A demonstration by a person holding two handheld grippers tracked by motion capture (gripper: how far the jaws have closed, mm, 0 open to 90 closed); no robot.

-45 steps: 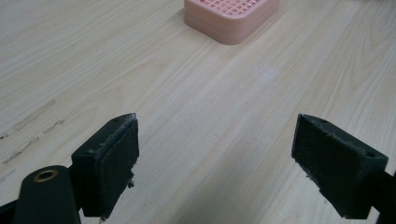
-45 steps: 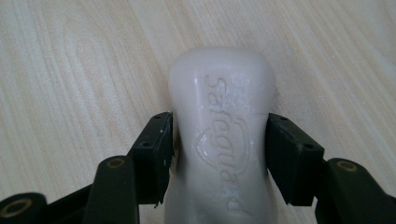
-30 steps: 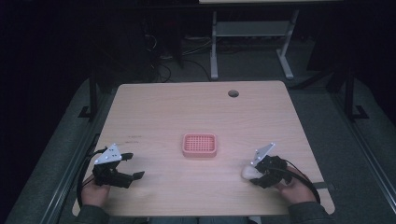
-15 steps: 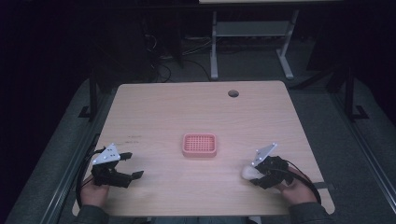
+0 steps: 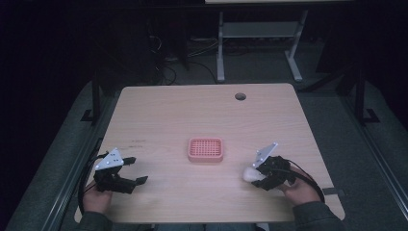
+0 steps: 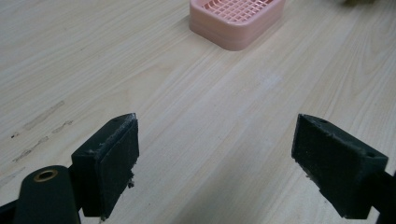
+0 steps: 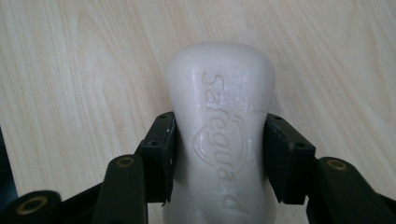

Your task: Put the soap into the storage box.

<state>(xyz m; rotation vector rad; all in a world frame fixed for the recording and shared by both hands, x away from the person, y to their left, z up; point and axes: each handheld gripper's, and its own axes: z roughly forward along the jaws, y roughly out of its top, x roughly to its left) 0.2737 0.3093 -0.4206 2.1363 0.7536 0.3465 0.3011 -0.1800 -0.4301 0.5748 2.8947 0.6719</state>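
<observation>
The white rounded bar of soap (image 7: 219,135), embossed with a brand name, is clamped between the jaws of the right gripper (image 7: 219,154), low over the right front of the pale wood-grain surface (image 5: 163,115). A dark room with a grey metal frame (image 5: 255,33) is seen beyond. One soap bar and one pink gridded plastic soap dish (image 5: 206,149) are counted. The left gripper (image 6: 215,158) is held open, nothing between its jaws.
</observation>
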